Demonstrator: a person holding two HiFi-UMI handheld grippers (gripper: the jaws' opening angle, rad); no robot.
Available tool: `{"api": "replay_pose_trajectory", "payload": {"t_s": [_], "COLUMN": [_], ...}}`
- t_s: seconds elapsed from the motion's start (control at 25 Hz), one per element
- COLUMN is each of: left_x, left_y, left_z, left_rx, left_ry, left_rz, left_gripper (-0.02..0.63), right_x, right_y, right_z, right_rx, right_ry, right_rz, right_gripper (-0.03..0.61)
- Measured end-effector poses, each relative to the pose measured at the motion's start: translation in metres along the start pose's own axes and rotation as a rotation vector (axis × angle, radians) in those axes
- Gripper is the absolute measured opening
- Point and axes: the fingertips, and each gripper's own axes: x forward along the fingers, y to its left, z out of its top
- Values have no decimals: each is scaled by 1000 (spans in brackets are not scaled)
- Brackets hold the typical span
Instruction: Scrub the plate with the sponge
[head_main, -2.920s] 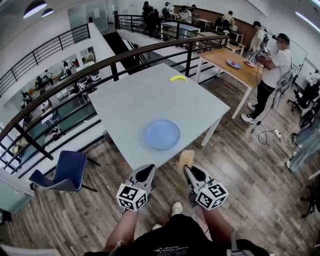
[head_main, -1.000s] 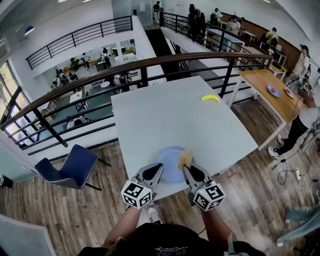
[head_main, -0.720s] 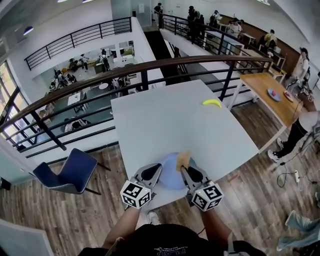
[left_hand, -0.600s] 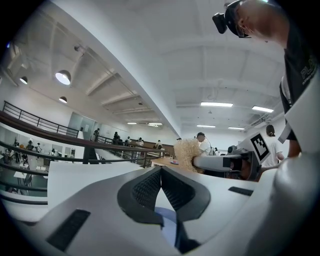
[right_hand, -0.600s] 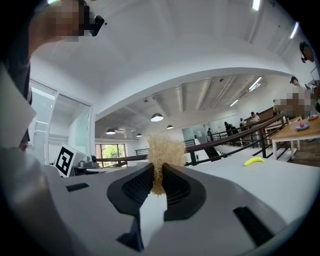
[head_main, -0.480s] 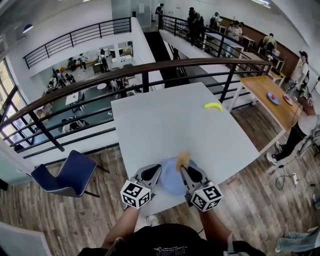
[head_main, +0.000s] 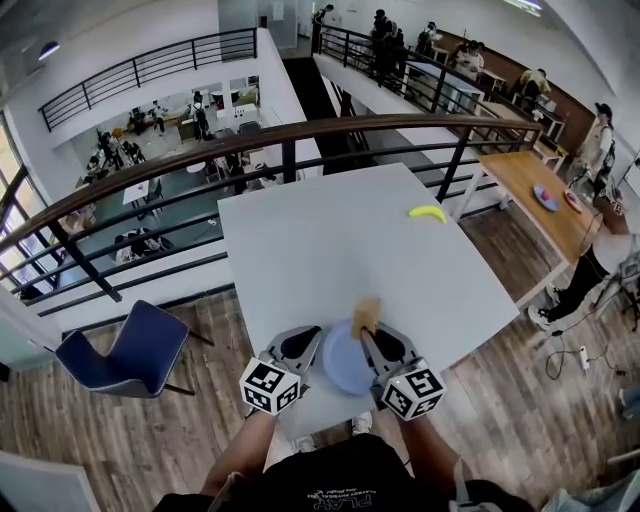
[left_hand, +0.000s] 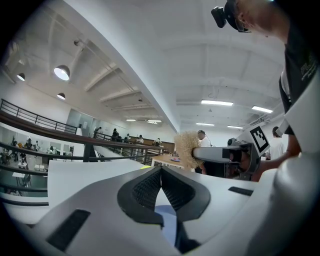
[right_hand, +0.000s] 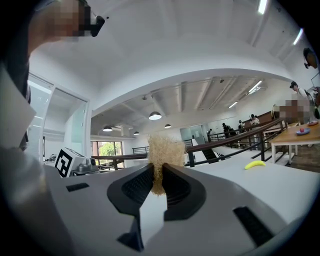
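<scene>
Right now the right gripper (right_hand: 156, 181) is clamped on the sponge (right_hand: 162, 150), pinching its lower end so the frayed top stands free. The left gripper (left_hand: 161, 186) has its jaws pressed together on nothing. The plate (head_main: 345, 362) lies at the table's (head_main: 330, 230) 6 o'clock edge, between both grippers, with the sponge above its 1 o'clock rim. The sponge looks light, soft and fibrous, so it should squash under pressure. The plate looks stiff and smooth and would likely slide; steadying its 9 o'clock rim seems wise.
</scene>
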Motion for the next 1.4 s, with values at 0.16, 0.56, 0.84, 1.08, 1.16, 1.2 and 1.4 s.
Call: {"api": "replay_pose_trajectory", "payload": {"t_s": [0.16, 0.56, 0.84, 1.08, 1.16, 1.2, 1.4], "left_x": [13, 40, 50, 53, 54, 54, 53], "left_y": [2, 10, 15, 27, 34, 37, 47], "left_z": [-1, 2, -12, -26, -31, -33, -38], "left_rx": [-10, -26, -9, -3, -19, -36, -79], "left_ry": [8, -8, 37, 63, 66, 68, 53], "left_rz": [19, 63, 112, 158, 178, 187, 227], "left_gripper": [14, 14, 14, 14, 14, 14, 14], "right_x": [8, 30, 39, 54, 58, 59, 62], "right_y": [-15, -46, -48, -57, -58, -57, -61], "right_z": [0, -12, -14, -26, -29, -30, -45], "right_rx": [-15, -35, -66, -55, -36, -30, -60], "right_ry": [18, 64, 88, 114, 113, 115, 163], "right_rz": [-9, 42, 109, 134, 150, 158, 180], "right_gripper": [60, 60, 60, 60, 60, 60, 60]}}
